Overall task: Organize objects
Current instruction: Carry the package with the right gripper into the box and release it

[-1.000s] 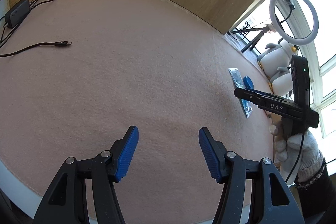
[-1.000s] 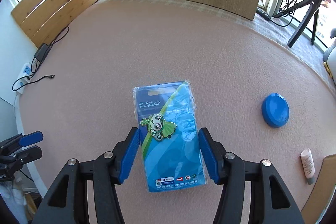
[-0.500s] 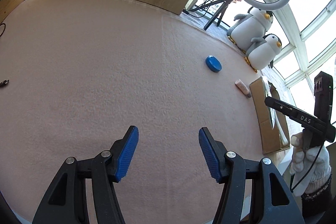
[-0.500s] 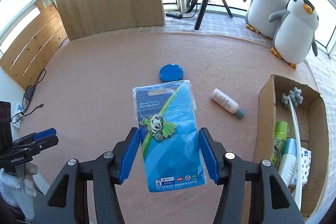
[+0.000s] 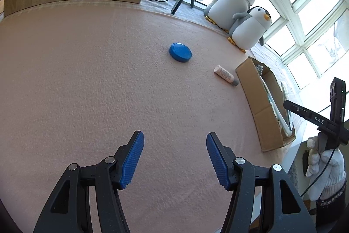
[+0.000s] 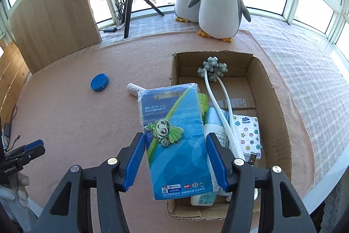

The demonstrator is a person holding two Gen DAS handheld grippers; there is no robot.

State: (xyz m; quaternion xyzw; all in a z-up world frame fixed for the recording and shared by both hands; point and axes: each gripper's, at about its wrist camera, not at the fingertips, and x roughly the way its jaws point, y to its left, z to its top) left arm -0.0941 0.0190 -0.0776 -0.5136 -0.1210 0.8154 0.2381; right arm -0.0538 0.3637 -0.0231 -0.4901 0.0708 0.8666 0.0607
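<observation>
- The right claw [image 6: 175, 158] pinches a blue packet [image 6: 174, 139] with a green cartoon pin on it. The packet hangs over the near left part of the cardboard box [image 6: 274, 102].
- The box sits at the right edge of the pink table [image 6: 65, 115] and holds a tissue pack [image 6: 248, 134], bottles and a white bendy stick.
- The left claw [image 5: 174, 156] is spread wide with nothing in it, above the pink table.
- A blue lid [image 5: 180, 52] and a small tube [image 5: 225, 75] lie on the table, the tube just beside the box.
- Two toy penguins [image 6: 220, 3] stand at the far edge.
</observation>
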